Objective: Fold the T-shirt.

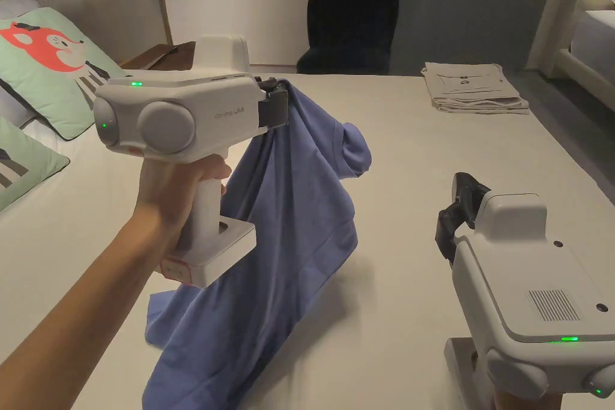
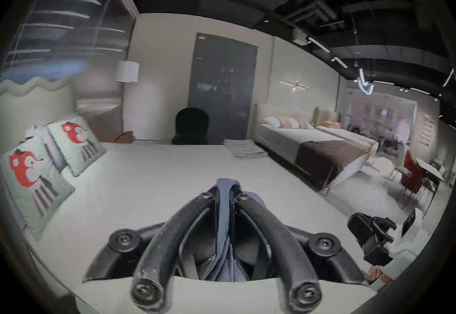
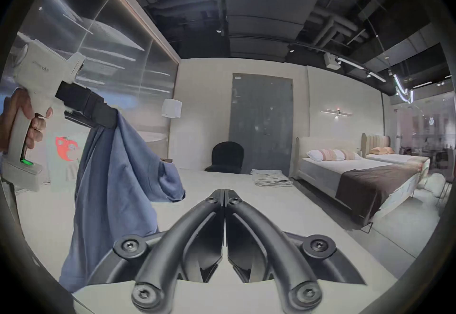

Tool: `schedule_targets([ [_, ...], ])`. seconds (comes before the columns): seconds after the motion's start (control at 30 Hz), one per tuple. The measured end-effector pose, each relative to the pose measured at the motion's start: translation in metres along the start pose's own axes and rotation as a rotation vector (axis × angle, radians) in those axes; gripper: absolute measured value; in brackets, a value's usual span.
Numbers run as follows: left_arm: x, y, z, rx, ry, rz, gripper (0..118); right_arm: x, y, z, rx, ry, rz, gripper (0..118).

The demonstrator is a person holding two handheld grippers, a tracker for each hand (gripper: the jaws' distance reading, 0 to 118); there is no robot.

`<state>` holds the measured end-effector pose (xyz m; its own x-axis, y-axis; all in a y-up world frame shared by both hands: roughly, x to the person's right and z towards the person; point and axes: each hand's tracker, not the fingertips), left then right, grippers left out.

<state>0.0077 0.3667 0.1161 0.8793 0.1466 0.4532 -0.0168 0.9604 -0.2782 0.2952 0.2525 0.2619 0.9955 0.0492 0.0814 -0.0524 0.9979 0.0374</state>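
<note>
Quick count first: two grippers, one blue T-shirt (image 1: 288,213), one stack of folded beige cloth (image 1: 474,90) at the far end of the bed (image 1: 420,201), two green cushions with a red fox print, one (image 1: 51,69) propped near the headboard and the other (image 1: 21,159) just in front of it, plus one dark chair (image 1: 351,24) past the foot of the bed.

The left gripper (image 1: 277,104) is held up above the bed, and its jaws are clamped down on a bunched bit of the shirt. In the left gripper view the blue fabric (image 2: 225,198) sits squeezed right between the two tips, with more of it gathered lower down inside the jaws. The person's hand (image 1: 174,189) wraps the white handle.

The shirt hangs from that one pinch point in long loose folds, plain blue, no print visible. One sleeve (image 1: 351,150) sticks out to the right, and the bottom part is crumpled on the sheet at the near left.

The right gripper (image 3: 224,196) hovers low on the right, well apart from the shirt. Its jaws are pressed fully together with nothing between them.
</note>
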Motion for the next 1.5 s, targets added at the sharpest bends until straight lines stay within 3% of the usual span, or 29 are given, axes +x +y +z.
schedule_targets([
  [0.23,0.036,-0.043,-0.054,-0.110,-0.158,0.007,1,0.039,-0.004,0.010,-0.010,-0.098,0.013,0],
  [0.5,0.082,-0.159,-0.087,-0.361,-0.244,0.062,1,0.050,-0.019,0.011,-0.046,-0.136,0.003,0],
  [0.8,0.076,-0.260,-0.107,-0.639,-0.127,0.049,1,0.042,-0.036,0.012,-0.097,-0.127,0.000,0],
  [1.0,0.080,-0.257,-0.096,-0.627,-0.117,0.064,3,0.040,-0.037,0.014,-0.107,-0.125,0.007,0],
  [1.07,0.082,-0.247,-0.088,-0.596,-0.110,0.074,23,0.039,-0.034,0.015,-0.104,-0.124,0.009,0],
  [1.1,0.079,-0.238,-0.086,-0.571,-0.095,0.078,48,0.038,-0.032,0.015,-0.101,-0.124,0.010,0],
  [1.13,0.080,-0.232,-0.082,-0.549,-0.072,0.072,87,0.037,-0.030,0.016,-0.096,-0.122,0.011,0],
  [1.17,0.079,-0.225,-0.078,-0.534,-0.058,0.066,111,0.037,-0.028,0.017,-0.092,-0.122,0.011,0],
  [1.5,0.039,-0.151,-0.009,-0.093,0.132,-0.037,110,0.024,-0.009,0.028,-0.046,-0.108,0.001,0],
])
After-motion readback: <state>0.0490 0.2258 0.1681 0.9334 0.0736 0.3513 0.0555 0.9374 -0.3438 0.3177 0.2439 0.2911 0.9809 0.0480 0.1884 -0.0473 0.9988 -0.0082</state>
